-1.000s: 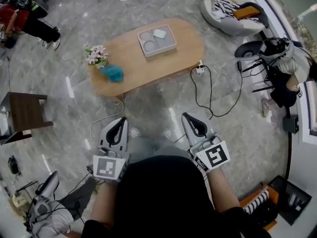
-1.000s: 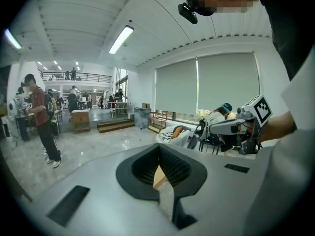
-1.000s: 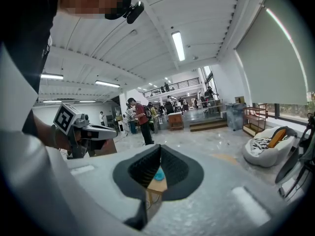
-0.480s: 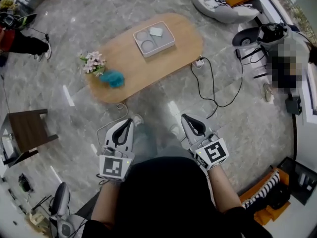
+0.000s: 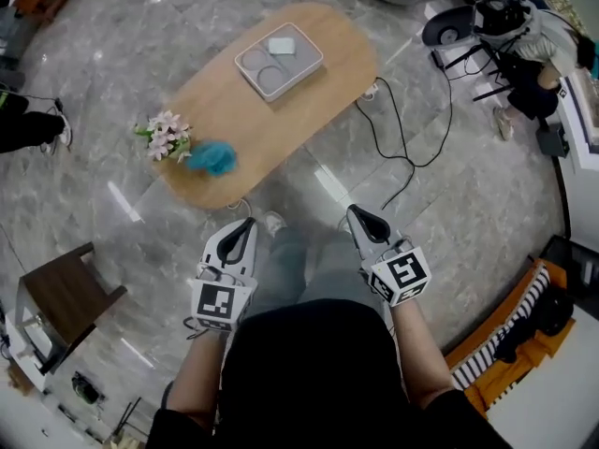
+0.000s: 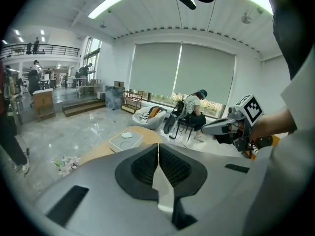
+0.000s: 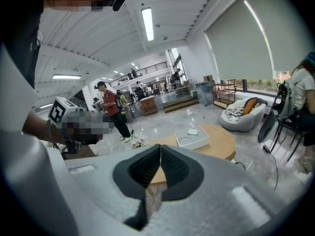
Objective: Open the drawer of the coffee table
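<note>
The oval wooden coffee table (image 5: 309, 92) stands on the marble floor ahead of me; its drawer is not visible from above. It also shows beyond the jaws in the left gripper view (image 6: 101, 151) and the right gripper view (image 7: 221, 141). My left gripper (image 5: 245, 225) is held in front of my body, short of the table's near edge, shut with nothing between its jaws. My right gripper (image 5: 360, 215) is beside it at the same distance, also shut and empty.
On the table sit a grey tray (image 5: 278, 61) with round recesses, pink flowers (image 5: 161, 135) and a blue fluffy thing (image 5: 211, 157). A black cable (image 5: 393, 148) trails over the floor at the right. A dark side table (image 5: 65, 293) stands left. A person (image 5: 524, 40) sits at the far right.
Both grippers have come lower and a little closer to the table, and my view has shifted so the table now lies nearer the top of the picture.
</note>
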`<state>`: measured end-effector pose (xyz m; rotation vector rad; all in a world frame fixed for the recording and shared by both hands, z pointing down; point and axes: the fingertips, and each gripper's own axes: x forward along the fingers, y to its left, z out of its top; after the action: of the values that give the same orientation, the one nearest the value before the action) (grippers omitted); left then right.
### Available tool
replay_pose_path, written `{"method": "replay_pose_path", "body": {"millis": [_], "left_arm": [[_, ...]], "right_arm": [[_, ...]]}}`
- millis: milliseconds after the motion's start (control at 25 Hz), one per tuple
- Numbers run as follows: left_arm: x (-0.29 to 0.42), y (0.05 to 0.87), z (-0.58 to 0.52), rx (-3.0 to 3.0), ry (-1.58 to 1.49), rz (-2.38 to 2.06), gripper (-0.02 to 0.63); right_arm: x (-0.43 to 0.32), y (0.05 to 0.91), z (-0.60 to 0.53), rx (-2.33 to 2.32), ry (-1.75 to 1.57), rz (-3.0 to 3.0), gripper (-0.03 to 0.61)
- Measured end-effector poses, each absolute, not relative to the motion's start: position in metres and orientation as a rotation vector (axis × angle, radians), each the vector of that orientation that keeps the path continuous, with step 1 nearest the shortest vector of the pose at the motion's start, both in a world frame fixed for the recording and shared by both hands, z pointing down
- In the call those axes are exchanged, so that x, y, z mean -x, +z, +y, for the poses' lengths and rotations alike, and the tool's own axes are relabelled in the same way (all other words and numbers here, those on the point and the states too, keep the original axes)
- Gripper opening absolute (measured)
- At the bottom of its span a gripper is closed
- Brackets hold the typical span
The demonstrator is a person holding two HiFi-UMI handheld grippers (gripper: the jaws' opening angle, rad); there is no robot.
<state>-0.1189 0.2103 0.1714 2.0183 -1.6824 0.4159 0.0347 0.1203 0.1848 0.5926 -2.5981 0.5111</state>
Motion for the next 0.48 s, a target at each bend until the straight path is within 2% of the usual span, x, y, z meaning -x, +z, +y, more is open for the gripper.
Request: {"method": "replay_pose_path", "body": {"millis": [480], "left_arm": [[0.119,0.289,0.167,-2.060,0.681,-1.453,0.012]], "right_arm": [[-0.027,0.330,0.106,-0.621,0.743,-2.493,0.002]]}}
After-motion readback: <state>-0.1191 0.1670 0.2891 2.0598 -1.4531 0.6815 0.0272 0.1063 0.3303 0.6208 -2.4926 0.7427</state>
